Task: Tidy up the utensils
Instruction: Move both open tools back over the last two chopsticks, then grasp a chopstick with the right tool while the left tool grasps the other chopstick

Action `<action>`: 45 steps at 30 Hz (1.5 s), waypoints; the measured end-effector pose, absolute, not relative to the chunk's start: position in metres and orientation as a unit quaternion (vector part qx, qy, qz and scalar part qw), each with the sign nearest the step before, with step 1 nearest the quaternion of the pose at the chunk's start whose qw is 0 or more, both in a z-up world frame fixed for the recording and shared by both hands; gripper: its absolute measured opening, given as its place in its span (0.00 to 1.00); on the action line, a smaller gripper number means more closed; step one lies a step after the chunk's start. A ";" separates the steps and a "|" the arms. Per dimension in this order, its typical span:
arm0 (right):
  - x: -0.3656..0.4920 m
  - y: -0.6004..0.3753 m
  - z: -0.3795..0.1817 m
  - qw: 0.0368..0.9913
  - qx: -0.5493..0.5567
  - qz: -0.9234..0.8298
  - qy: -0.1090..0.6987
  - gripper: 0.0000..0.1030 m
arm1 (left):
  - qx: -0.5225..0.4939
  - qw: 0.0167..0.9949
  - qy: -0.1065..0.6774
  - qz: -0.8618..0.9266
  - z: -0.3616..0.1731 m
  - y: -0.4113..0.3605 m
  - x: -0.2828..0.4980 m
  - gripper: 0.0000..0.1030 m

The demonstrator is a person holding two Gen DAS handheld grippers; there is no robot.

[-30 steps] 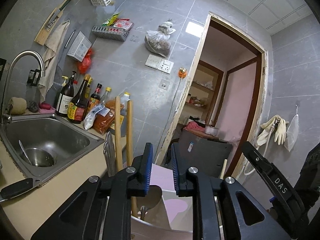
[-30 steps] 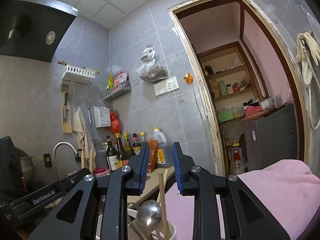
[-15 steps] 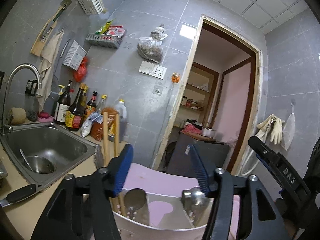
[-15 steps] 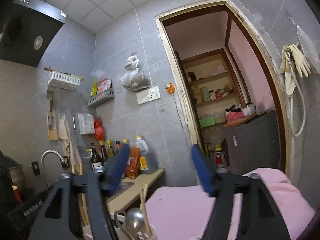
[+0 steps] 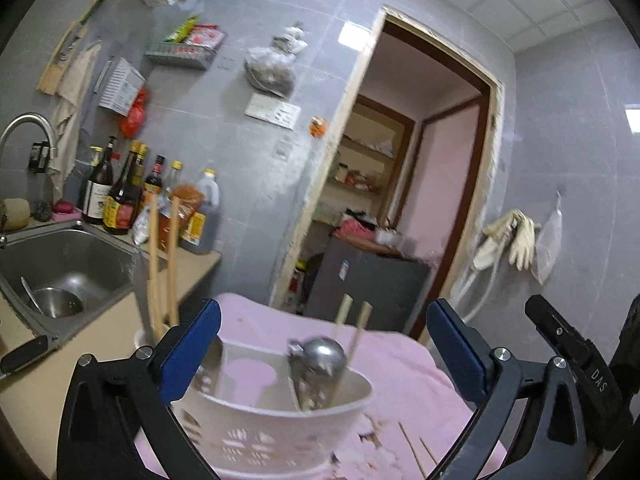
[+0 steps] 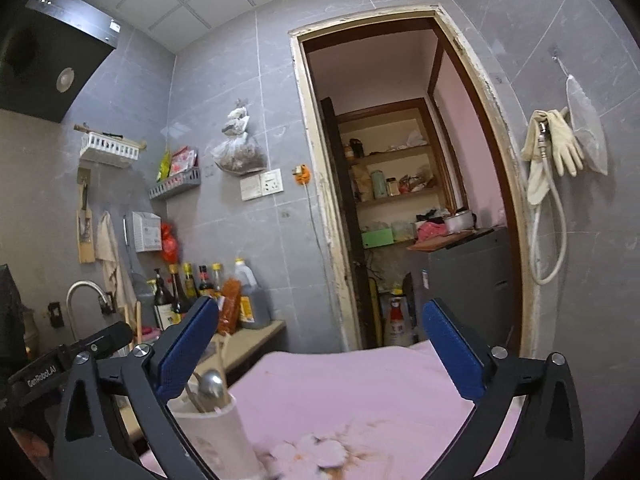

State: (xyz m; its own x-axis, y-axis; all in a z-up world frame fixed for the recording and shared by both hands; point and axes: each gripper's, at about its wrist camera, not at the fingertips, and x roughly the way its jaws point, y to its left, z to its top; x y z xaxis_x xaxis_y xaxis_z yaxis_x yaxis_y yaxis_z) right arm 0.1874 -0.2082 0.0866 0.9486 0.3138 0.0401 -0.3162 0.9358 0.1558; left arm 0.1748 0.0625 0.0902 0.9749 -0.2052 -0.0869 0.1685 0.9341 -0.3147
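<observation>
A white slotted utensil holder (image 5: 280, 412) stands on a pink cloth (image 5: 400, 368). It holds a steel ladle (image 5: 322, 356), a pair of chopsticks (image 5: 356, 328) and two long wooden sticks (image 5: 160, 264). My left gripper (image 5: 324, 340) is just behind it with its jaws opening wide; the holder shows between the fingers but the pads do not touch it. In the right wrist view the holder (image 6: 216, 432) and ladle (image 6: 210, 384) sit low at the left. My right gripper (image 6: 320, 328) is also opening, with nothing between its pads.
Loose chopsticks (image 5: 416, 452) lie on the cloth to the right of the holder. A steel sink (image 5: 68, 256) with a small bowl is at the left, sauce bottles (image 5: 120, 196) behind it. A doorway (image 6: 400, 200) opens onto a pantry.
Both grippers' jaws went from nearly shut to wide apart. Both have drawn back from the holder, so more of it and of the pink cloth shows.
</observation>
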 end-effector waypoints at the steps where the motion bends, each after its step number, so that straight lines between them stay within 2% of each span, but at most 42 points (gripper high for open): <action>1: 0.186 -0.211 0.087 0.984 0.077 0.160 -0.005 1.00 | -0.150 0.982 0.063 -0.099 0.090 0.057 0.174 0.98; 11: 0.170 -0.249 0.068 0.987 0.015 0.151 0.052 1.00 | -0.105 0.973 0.137 -0.154 0.069 0.004 0.173 0.98; 26: 0.169 -0.278 0.013 0.969 -0.044 0.138 0.202 1.00 | -0.068 0.923 0.341 -0.165 0.006 -0.043 0.206 0.98; 29: 0.173 -0.272 0.003 0.959 -0.061 0.149 0.233 0.97 | -0.059 0.918 0.360 -0.159 -0.006 -0.046 0.208 0.98; 41: 0.191 -0.249 -0.031 0.915 -0.104 0.187 0.342 0.69 | -0.013 0.903 0.394 -0.170 -0.021 -0.055 0.222 0.97; 45: 0.199 -0.243 -0.042 0.897 -0.115 0.198 0.378 0.53 | -0.015 0.891 0.412 -0.189 -0.026 -0.058 0.228 0.88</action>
